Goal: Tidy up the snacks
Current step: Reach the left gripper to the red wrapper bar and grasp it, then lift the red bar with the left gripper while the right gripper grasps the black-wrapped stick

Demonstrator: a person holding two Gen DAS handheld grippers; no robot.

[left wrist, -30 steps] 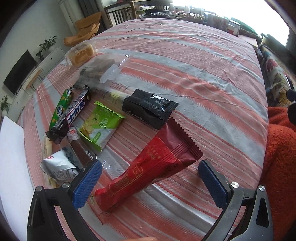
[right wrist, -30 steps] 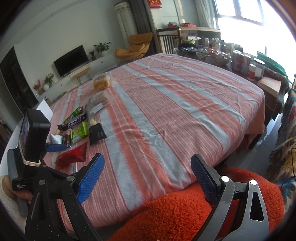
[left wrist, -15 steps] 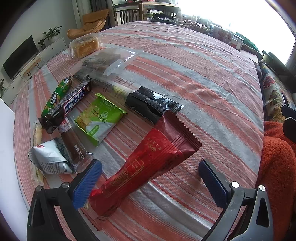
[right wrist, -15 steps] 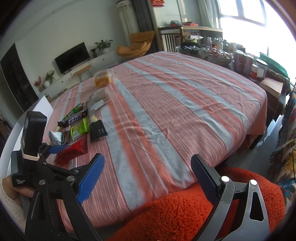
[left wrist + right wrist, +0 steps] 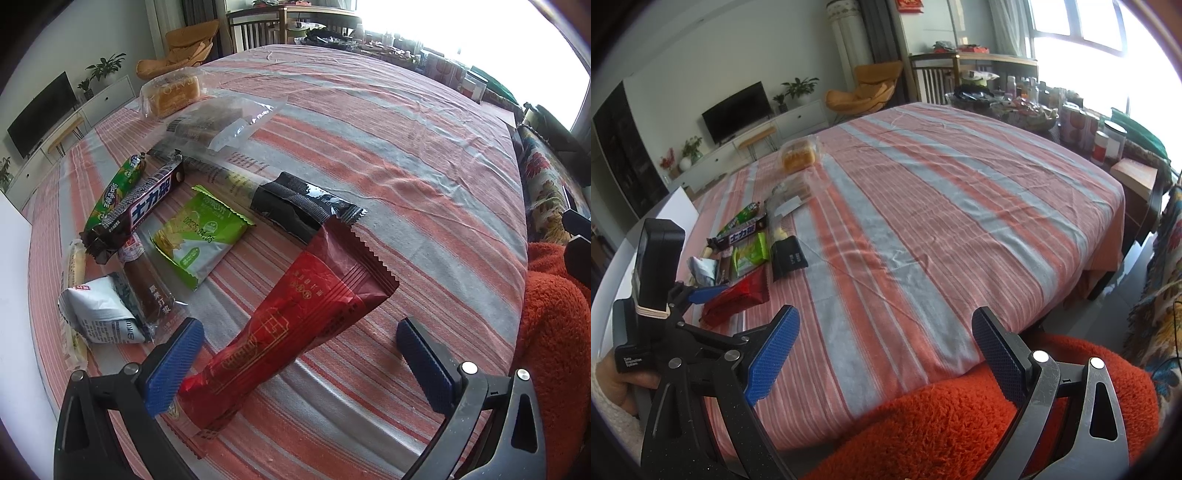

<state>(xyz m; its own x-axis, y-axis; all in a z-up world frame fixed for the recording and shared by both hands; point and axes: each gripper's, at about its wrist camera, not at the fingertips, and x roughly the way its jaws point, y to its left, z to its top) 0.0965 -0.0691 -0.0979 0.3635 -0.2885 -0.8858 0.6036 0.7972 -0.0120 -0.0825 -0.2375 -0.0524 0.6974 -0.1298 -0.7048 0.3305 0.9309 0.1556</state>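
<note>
Left wrist view: our left tongs gape wide around the red pack, holding nothing; right tongs too. It may slide if we pinch crooked.

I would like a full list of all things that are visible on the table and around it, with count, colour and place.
Red snack packet: 1, red, between the left gripper's fingers.
Black packet: 1, black, beyond the red one.
Green cracker packet: 1, green and white, left of the black packet.
Chocolate bar: 1, dark brown, far left.
Green sausage stick: 1, green, beside the bar.
White packet: 1, white, near left edge.
Bread pack: 1, clear wrap, far side.
Tablecloth: 1, red and grey stripes.
Television: 1, black, at the wall.
Left gripper: open.
Right gripper: open, over the table's edge.
</note>
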